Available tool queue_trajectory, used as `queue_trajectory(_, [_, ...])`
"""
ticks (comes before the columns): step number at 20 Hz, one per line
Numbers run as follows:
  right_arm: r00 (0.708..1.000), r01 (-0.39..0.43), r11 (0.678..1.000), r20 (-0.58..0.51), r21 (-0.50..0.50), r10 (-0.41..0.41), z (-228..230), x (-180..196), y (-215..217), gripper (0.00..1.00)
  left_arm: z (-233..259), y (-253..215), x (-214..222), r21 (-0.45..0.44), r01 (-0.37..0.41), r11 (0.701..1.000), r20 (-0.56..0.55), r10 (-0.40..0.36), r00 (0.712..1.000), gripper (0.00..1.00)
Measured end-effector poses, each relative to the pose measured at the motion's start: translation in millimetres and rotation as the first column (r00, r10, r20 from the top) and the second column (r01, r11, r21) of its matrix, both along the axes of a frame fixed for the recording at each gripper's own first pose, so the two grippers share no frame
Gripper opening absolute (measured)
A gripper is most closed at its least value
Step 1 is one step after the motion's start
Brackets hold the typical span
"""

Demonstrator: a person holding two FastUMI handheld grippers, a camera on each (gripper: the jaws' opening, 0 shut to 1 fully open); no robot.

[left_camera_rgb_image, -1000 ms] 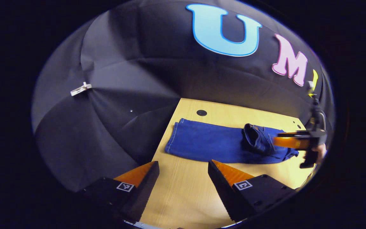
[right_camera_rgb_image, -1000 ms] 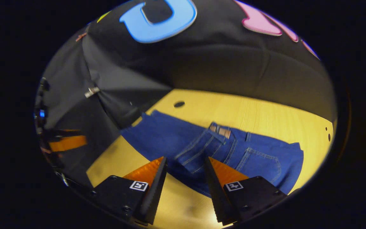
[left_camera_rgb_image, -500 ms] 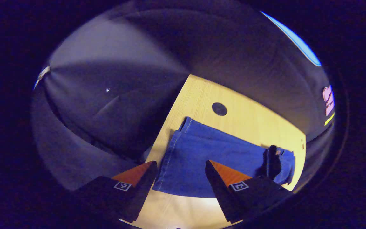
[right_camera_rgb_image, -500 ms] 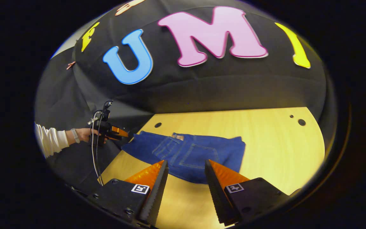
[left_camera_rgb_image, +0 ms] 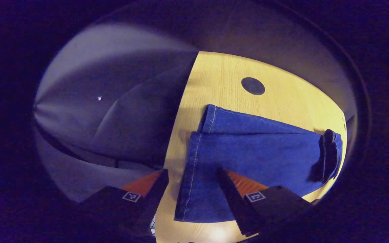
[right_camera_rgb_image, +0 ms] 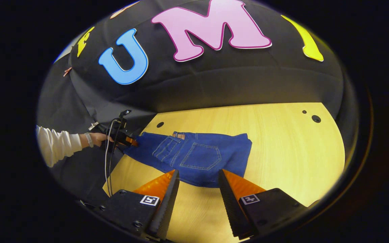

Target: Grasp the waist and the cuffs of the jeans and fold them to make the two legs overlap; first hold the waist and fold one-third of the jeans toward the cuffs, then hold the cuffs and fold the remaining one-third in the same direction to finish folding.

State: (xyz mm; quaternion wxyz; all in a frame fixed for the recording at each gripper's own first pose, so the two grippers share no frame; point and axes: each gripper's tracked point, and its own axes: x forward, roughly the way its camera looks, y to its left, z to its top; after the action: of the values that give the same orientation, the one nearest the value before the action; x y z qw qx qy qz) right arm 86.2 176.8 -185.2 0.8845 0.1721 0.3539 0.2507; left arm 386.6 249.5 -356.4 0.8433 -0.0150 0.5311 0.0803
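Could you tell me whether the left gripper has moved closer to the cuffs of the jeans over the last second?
Yes. In the left gripper view, the left gripper has advanced over the table; the cuffs now lie between its open fingers, previously well ahead.

We're looking at a pale wooden worktop [right_camera_rgb_image: 282,141] with round holes [left_camera_rgb_image: 253,85], black cloth wall [right_camera_rgb_image: 214,87] behind it.

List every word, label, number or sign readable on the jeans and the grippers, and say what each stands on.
No text can be read.
Tan patch at the waist of the jeans: too small to read.
Square markers on the right gripper and the left gripper: black-and-white code patterns, no words or numbers.
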Motion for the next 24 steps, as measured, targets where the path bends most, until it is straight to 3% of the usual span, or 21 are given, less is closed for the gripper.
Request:
queue_trajectory(3, [1.0,-0.022,1.0,-0.011,0.016,0.022,1.6,3.7,14.0,0.72,-4.1,-11.9,-3.7,-0.041,0.032,0.999,-0.019,-0.033,0.999,0.91])
queue_trajectory(7, [0.999,-0.044,0.998,-0.012,0.036,0.044,6.0,0.9,24.5,0.72,-1.8,-23.1,0.5,-0.06,0.084,0.995,0.008,-0.083,0.996,0.5])
queue_trajectory(8, [0.999,-0.049,0.998,-0.008,0.027,0.05,6.0,-2.6,25.6,0.72,-1.6,-24.4,1.7,-0.063,0.076,0.995,0.016,-0.075,0.997,0.27])
queue_trajectory(10, [0.999,-0.053,0.999,-0.003,0.002,0.053,4.6,-5.4,18.7,0.71,0.5,-24.8,2.3,-0.067,0.064,0.996,0.022,-0.063,0.998,0.11])
queue_trajectory(13, [0.999,-0.046,0.999,0.01,-0.009,0.046,6.2,-6.5,11.8,0.72,8.6,-31.2,-1.7,-0.092,0.046,0.995,0.022,-0.044,0.999,0.07])
queue_trajectory(17, [0.999,-0.037,0.999,0.031,0.006,0.037,14.9,-6.7,9.3,0.72,67.0,-53.3,-4.2,-0.121,0.121,0.985,0.139,-0.104,0.985,0.06])
queue_trajectory(21, [0.999,-0.017,0.999,0.051,0.045,0.015,29.9,-5.0,5.4,0.72,158.3,-118.2,-12.6,-0.18,0.236,0.955,0.285,-0.179,0.942,0.06])
queue_trajectory(24, [0.997,0.002,0.998,0.071,0.066,-0.007,41.9,-7.6,-5.2,0.72,222.2,-199.1,-20.4,-0.216,0.32,0.922,0.362,-0.229,0.904,0.06])
